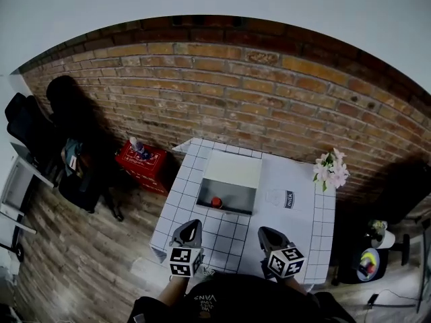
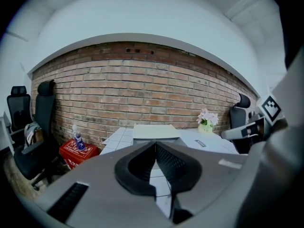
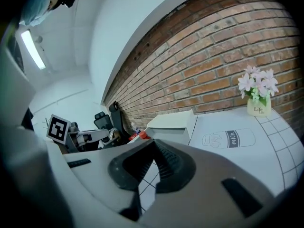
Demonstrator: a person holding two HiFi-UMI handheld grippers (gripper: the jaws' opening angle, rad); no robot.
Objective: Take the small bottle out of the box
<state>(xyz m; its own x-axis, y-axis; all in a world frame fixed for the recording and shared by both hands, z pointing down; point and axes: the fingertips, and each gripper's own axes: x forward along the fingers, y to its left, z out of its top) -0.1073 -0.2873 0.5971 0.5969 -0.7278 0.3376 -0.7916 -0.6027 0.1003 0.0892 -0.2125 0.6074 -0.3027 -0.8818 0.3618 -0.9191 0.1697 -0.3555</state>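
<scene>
Brick wall (image 1: 222, 86) fills the background; wood floor at lower left. White tiled table (image 1: 229, 237) sits centre frame in the head view.

- Box (image 1: 237, 195) stands at the middle of the table, its lid (image 1: 232, 169) folded back toward the wall. That leaves the opening facing up and toward the person, so it can be reached from the near side.
- Small bottle (image 1: 216, 202), red-topped, is inside the box near its lower left corner and not yet taken out. Neither gripper view shows it, because the box wall hides it.
- Flower vase (image 1: 330, 169) is at the table's upper right corner, well apart from the box and out of the reach path.
- Red crate (image 1: 143, 159) is on the floor left of the table, with another bottle on top. It looks unrelated to the task.

Tongs:
- Left gripper (image 1: 191, 225): jaws pressed together with nothing between them. It is held low at the near table edge.
- Right gripper (image 1: 267, 233): jaws also together and empty. It sits beside the left one and points toward the box.

Judgement: this is a start posture, with both tools parked short of the box. The left one is nearer the bottle's side, and its jaws must part before it reaches in.
</scene>
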